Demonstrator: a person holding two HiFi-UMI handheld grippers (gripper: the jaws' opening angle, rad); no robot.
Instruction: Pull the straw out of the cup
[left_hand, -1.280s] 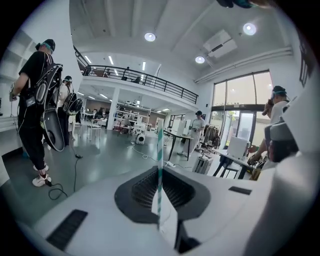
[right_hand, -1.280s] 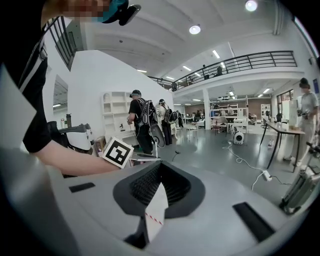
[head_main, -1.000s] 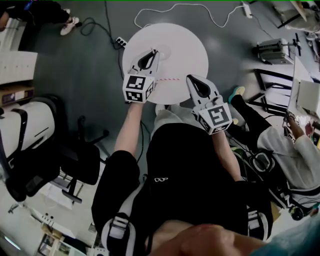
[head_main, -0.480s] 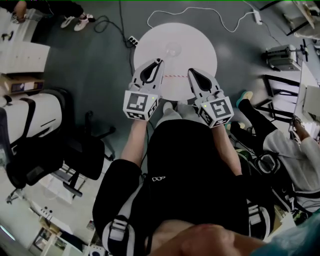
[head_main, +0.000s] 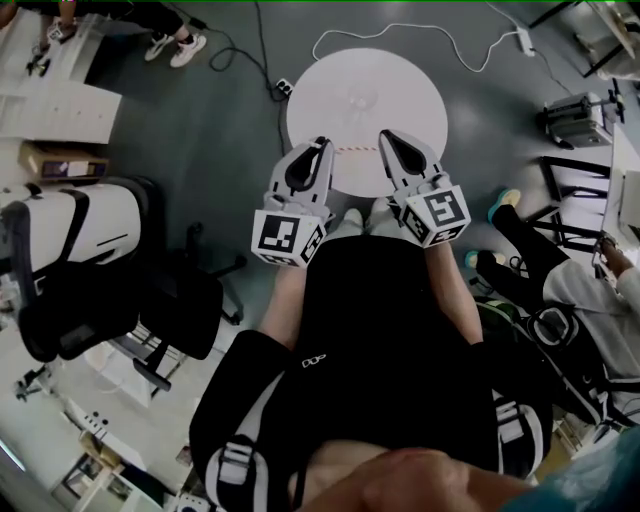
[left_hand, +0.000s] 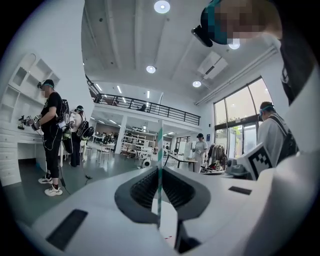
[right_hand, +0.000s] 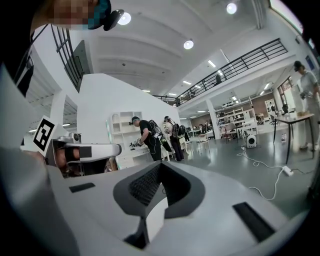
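Note:
A thin striped straw (head_main: 352, 147) is out of the cup and lies level above the near edge of the round white table (head_main: 420, 90). My left gripper (head_main: 322, 142) is shut on one end of it. In the left gripper view the straw (left_hand: 159, 150) stands upright, pinched between the dark pads (left_hand: 145, 187), and sticks out past my left gripper (left_hand: 159, 167). A clear cup (head_main: 358, 98) stands faintly visible near the table's middle, apart from both grippers. My right gripper (head_main: 384, 136) is beside the straw's free end. Seen in its own view, my right gripper (right_hand: 160, 164) is shut and holds nothing.
A white cable (head_main: 470, 45) and a power strip (head_main: 283, 88) lie on the grey floor behind the table. A black office chair (head_main: 150, 300) stands at the left. Shelves and standing people (right_hand: 150, 137) are farther off. Another person (head_main: 600, 290) sits at the right.
My left gripper has drawn back from the cup toward my body and risen, carrying the straw with it. The right gripper shifted slightly alongside it.

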